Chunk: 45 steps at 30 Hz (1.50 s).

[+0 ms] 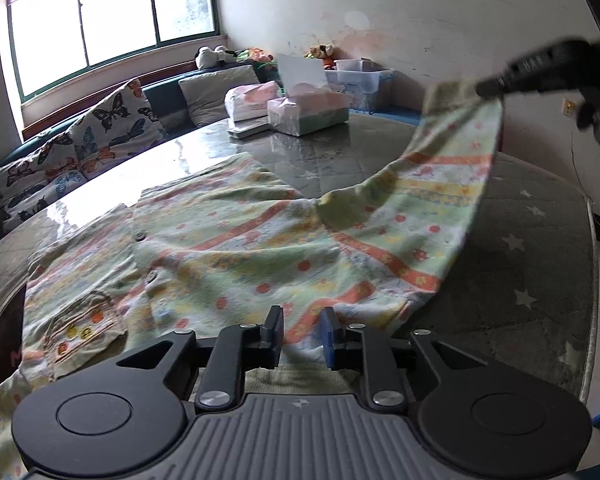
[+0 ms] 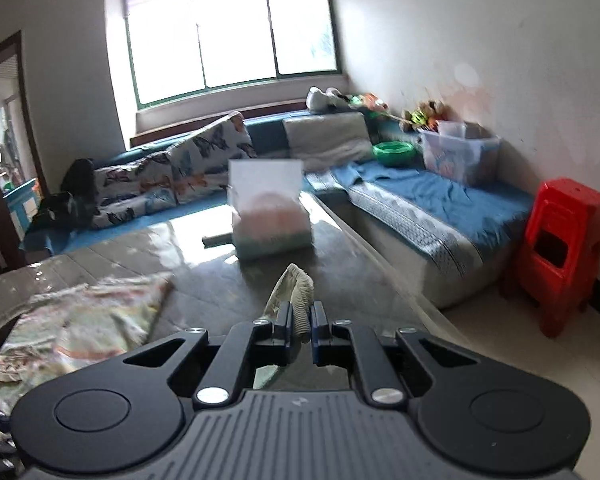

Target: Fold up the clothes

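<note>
A pale green children's shirt (image 1: 228, 248) with orange stripes, buttons and a small pocket lies spread on the dark glass table (image 1: 324, 148). My left gripper (image 1: 302, 330) hovers low over its near hem, jaws a little apart with cloth between them. My right gripper (image 2: 301, 322) is shut on the ribbed cuff (image 2: 298, 292) of the shirt's sleeve and holds it up in the air; in the left wrist view it (image 1: 488, 88) lifts the sleeve (image 1: 440, 176) at the upper right. The shirt body (image 2: 80, 324) shows at the left in the right wrist view.
A tissue box (image 1: 308, 114) and a white packet (image 1: 252, 100) sit on the table's far side. A sofa with butterfly cushions (image 1: 100, 128) runs behind. A red plastic stool (image 2: 560, 252) stands right of the table. A clear storage bin (image 2: 456, 152) is on the bench.
</note>
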Each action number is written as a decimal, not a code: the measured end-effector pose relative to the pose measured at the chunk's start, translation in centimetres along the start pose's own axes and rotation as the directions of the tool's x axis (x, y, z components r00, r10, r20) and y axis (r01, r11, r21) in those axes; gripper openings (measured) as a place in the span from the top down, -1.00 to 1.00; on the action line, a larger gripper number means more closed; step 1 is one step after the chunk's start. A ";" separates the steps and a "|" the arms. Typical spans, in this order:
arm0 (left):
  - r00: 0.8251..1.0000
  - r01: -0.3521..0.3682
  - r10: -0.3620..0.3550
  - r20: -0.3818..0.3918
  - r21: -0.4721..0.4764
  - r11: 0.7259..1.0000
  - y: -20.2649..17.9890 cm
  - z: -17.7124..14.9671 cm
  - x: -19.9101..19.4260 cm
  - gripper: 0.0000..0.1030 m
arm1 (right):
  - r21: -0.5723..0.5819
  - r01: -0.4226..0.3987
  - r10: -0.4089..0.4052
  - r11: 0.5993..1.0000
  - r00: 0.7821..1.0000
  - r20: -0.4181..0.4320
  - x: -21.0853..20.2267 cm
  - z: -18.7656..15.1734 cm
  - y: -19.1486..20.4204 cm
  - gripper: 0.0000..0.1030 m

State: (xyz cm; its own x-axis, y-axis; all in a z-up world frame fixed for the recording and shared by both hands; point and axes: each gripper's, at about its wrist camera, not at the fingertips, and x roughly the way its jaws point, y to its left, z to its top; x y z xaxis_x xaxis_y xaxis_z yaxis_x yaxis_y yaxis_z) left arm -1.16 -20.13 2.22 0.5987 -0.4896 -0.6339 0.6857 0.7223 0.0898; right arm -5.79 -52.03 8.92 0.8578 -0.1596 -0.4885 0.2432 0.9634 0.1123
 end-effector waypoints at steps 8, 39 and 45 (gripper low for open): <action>0.999 0.044 -0.044 0.010 0.018 0.999 -1.1 0.7 0.8 0.52 | -0.050 -0.003 0.004 0.999 1.000 0.029 -0.3 2.0 1.9 0.85; 0.940 -0.304 0.341 0.019 -0.405 0.862 12.8 -6.9 -11.2 0.18 | -0.396 -0.561 0.496 0.727 0.828 -0.261 3.8 0.5 31.3 0.84; 0.936 -0.319 0.352 0.001 -0.424 0.848 13.1 -7.6 -11.3 0.17 | -0.408 -0.623 0.526 0.667 0.782 -0.334 3.7 -1.9 33.1 0.64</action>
State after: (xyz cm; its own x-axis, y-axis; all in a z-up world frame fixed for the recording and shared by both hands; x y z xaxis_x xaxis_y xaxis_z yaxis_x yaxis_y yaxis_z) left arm -2.11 -1.39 4.72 0.8022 -0.2041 -0.5610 0.2152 0.9754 -0.0472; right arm 4.59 -20.31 9.20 0.6474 0.4540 -0.6122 -0.5571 0.8300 0.0263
